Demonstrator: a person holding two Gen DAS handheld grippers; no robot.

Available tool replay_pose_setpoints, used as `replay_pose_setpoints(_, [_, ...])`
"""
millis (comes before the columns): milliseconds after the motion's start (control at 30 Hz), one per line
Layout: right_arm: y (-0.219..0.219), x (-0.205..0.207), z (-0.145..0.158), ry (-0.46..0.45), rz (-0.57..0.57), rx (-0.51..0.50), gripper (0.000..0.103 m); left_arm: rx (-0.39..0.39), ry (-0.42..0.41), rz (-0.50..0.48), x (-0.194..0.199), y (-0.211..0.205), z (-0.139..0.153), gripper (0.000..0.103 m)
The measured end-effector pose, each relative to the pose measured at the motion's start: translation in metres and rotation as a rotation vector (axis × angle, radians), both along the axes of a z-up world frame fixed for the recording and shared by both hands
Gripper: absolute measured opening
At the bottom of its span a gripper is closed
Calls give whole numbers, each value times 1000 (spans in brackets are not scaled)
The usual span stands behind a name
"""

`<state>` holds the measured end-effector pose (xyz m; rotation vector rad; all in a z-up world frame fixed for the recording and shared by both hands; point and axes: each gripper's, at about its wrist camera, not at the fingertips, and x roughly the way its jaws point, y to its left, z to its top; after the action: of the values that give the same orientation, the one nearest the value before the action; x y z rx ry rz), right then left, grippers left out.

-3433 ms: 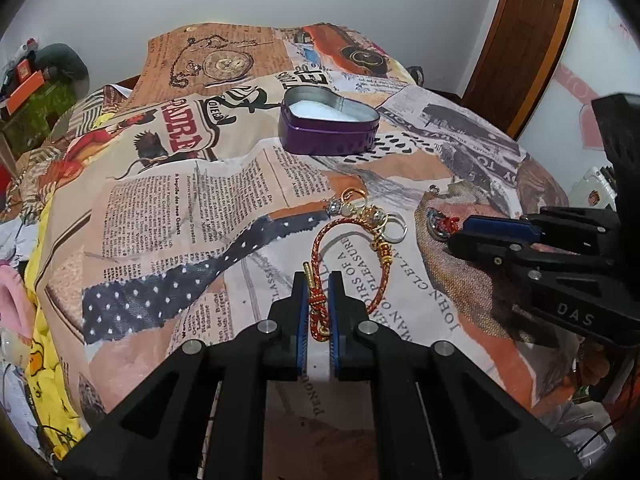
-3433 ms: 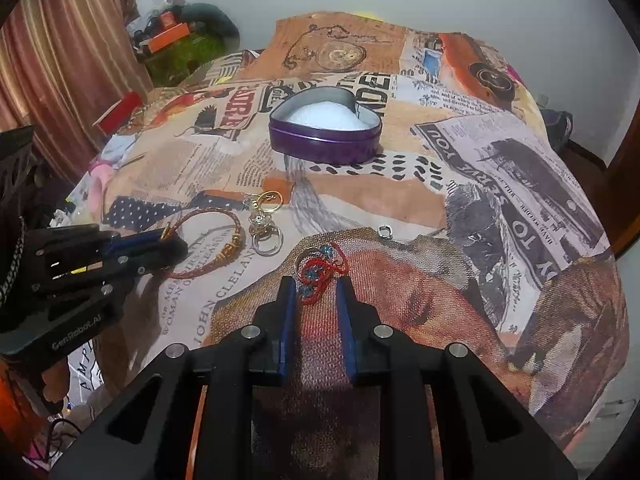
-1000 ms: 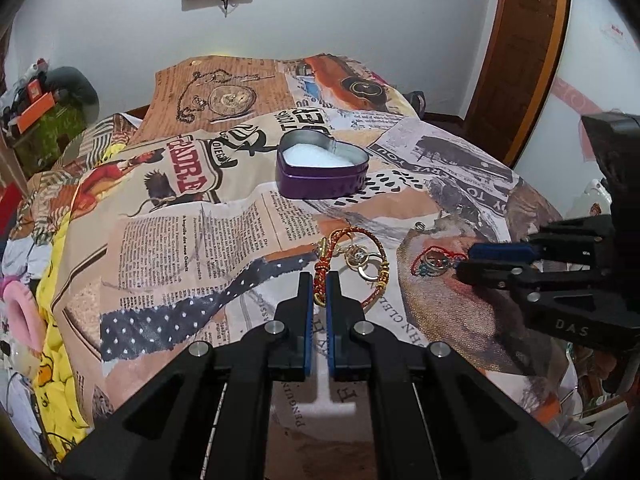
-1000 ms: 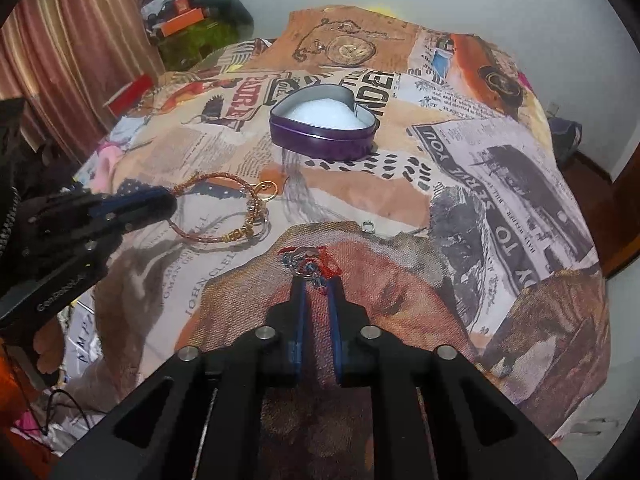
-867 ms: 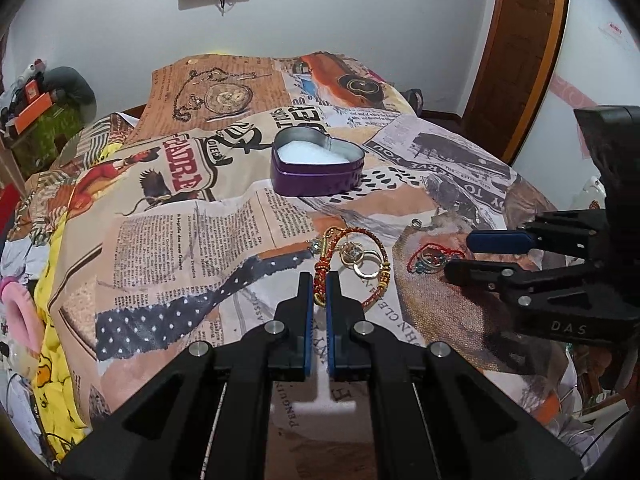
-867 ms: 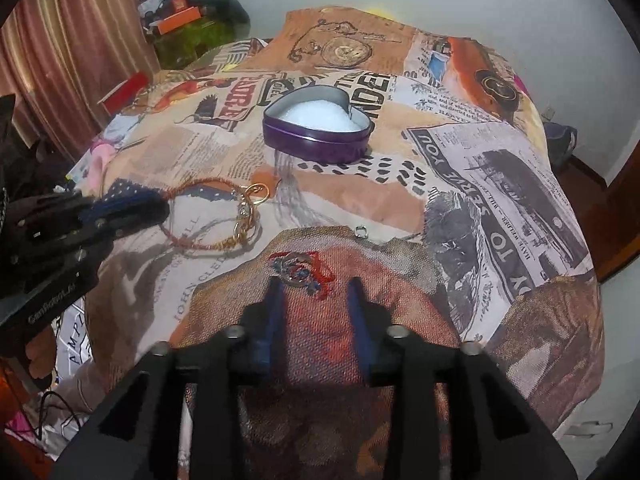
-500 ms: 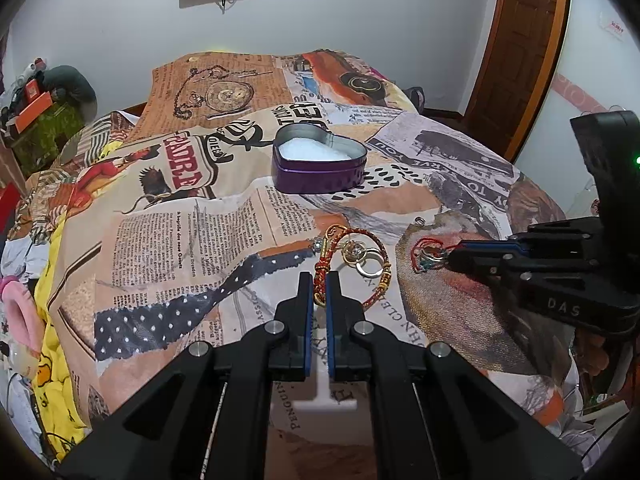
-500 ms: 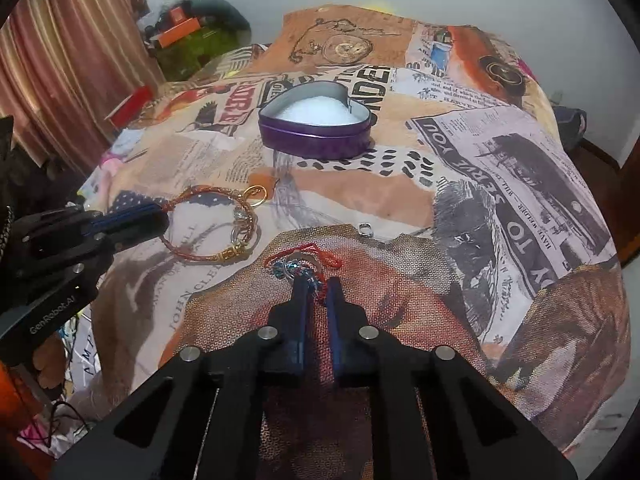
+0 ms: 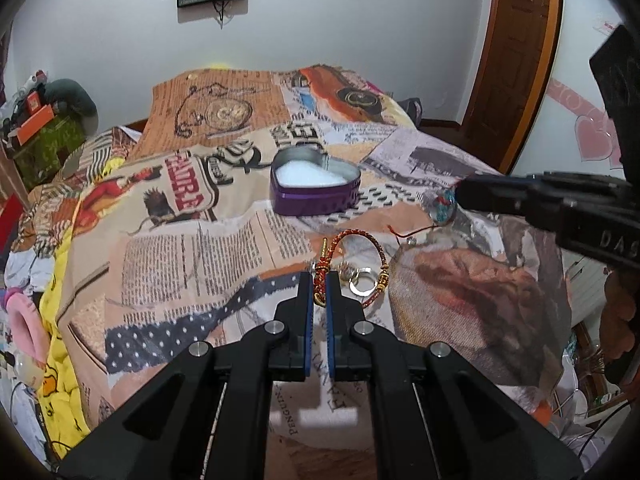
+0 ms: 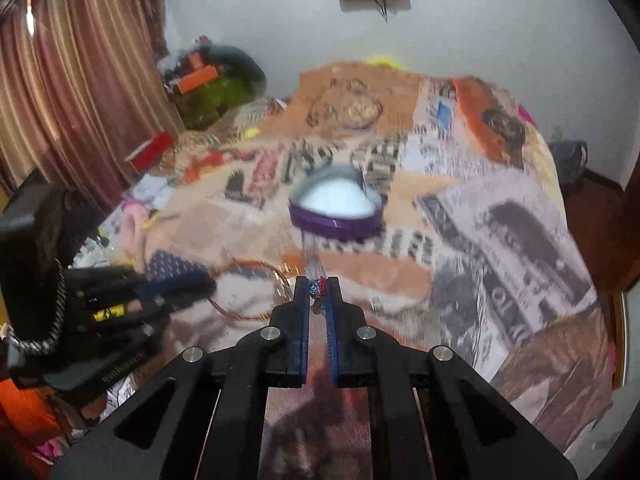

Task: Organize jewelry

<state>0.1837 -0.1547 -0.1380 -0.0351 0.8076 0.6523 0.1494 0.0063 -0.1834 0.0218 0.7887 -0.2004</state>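
Observation:
A purple heart-shaped tin with a white lining stands open on the bed; it also shows blurred in the right wrist view. My left gripper is shut on a red and gold cord bracelet that hangs just above the cover. My right gripper is shut on a small red and blue beaded piece and holds it in the air to the right of the tin. That piece trails a red thread in the left wrist view.
Silver rings lie inside the bracelet loop. A small ring lies on the newspaper-print bedcover. Clutter and curtains lie to the left, a wooden door to the right.
My right gripper has lifted the red and blue piece off the cover and moved up toward the tin. My left gripper has kept hold of the bracelet and risen slightly.

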Motion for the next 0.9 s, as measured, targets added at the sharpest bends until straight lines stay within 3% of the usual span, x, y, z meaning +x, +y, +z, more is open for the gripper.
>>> replay_pose_setpoints(133, [5, -1, 13, -50, -4, 15, 7, 16, -38, 3, 1, -2, 10, 4])
replay_pose_setpoints(300, [21, 3, -19, 2, 36, -95, 7, 13, -46, 5, 1, -1, 14, 4])
replay_pose_setpoints(400, [7, 12, -19, 50, 3, -14, 7, -6, -23, -3, 3, -1, 12, 4])
replay_pose_setpoints(700, [0, 7, -32, 103, 13, -20, 7, -72, 48, -75, 13, -18, -2, 4])
replay_pose_setpoints(900, [-4, 0, -34, 108, 24, 1, 7, -66, 107, -109, 20, -35, -21, 4])
